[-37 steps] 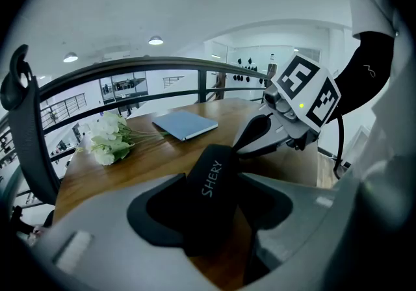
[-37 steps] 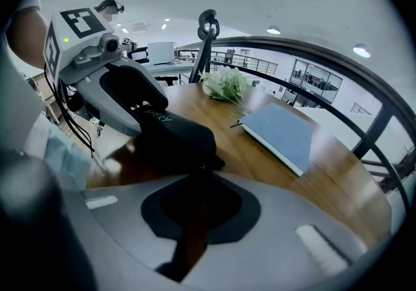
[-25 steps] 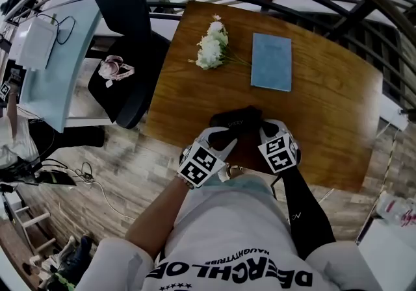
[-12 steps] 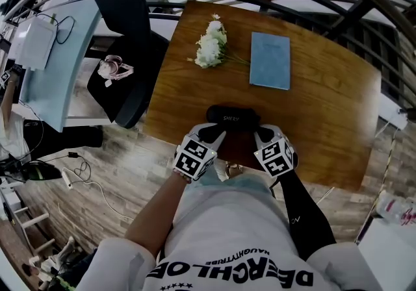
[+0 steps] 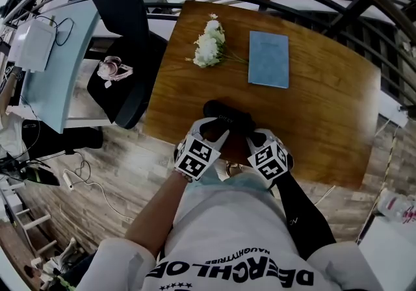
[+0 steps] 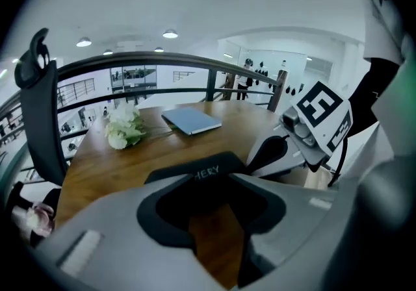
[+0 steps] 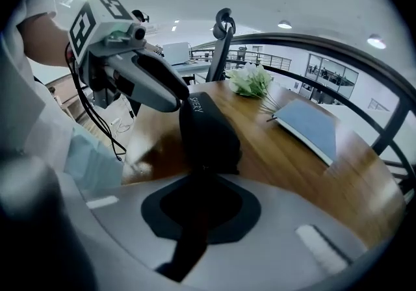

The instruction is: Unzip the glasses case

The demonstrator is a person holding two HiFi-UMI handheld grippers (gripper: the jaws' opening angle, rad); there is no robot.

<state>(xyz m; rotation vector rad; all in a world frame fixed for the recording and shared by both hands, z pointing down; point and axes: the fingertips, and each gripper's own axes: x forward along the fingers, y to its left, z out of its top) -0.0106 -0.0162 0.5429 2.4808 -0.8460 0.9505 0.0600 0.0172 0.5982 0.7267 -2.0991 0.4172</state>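
Glasses case: the black glasses case (image 5: 227,116) is lying on the near part of the wooden table (image 5: 325,108), close to the edge by my body, with a gripper at each end.
Case contents: its lid is sitting down on its base, so I'm seeing nothing of the inside.
Left gripper: I'm holding the left gripper (image 5: 211,128) at the case's left end. Its jaws are standing apart around that end and, in the left gripper view, the dark pads are lying against the case's sides, with bare wood showing in the gap behind.
Right gripper: the right gripper (image 5: 253,135) is pointing down at the case's other end with its jaws closed right together. A small zip tab (image 7: 202,167) is showing where the case meets the jaws, but I'm not managing to tell whether it is pinched between them.
Farther along the table: a bunch of white flowers (image 5: 209,46) and a blue notebook (image 5: 269,59) are lying side by side, well apart from the case.
Beside the table: a black office chair (image 5: 123,88) is carrying pink headphones (image 5: 114,67) on its seat.
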